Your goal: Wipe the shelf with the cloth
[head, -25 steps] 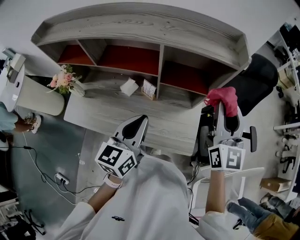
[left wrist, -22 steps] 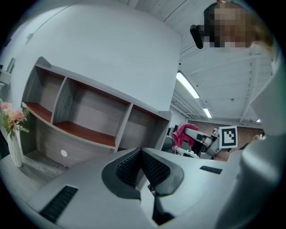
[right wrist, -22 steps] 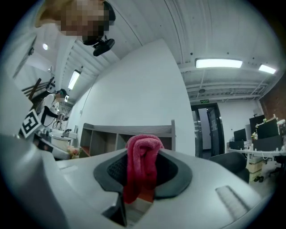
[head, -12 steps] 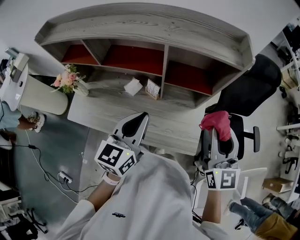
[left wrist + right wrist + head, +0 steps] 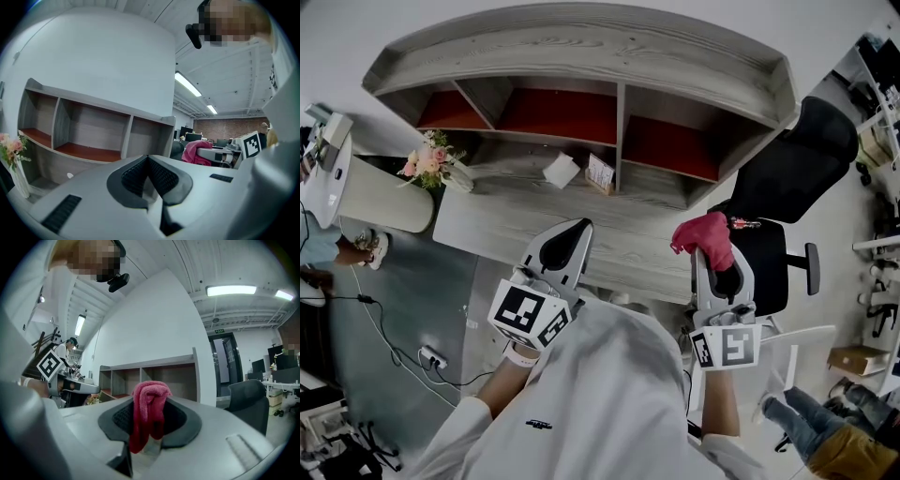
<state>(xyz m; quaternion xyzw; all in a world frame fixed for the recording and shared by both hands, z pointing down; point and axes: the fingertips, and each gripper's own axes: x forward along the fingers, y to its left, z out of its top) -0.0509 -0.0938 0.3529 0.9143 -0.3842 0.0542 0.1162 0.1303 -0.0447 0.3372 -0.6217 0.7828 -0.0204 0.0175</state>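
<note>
Hanging between right fingers (image 5: 180, 420): cloth (image 5: 147, 408)

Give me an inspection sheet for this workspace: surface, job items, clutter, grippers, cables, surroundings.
Surface: grey wood desk under the shelf.
Job's things: shelf, red compartment floors, nothing seen inside; pink cloth held near the desk's right end, not touching the shelf.
Clutter: flower vase, white box, small card, all on the desk by the shelf.
Grippers: left gripper shut, empty; right gripper shut on the cloth.
Cables: cables and power strip on the floor, left of the desk.
Surroundings: black office chair at right; people at the edges.
</note>
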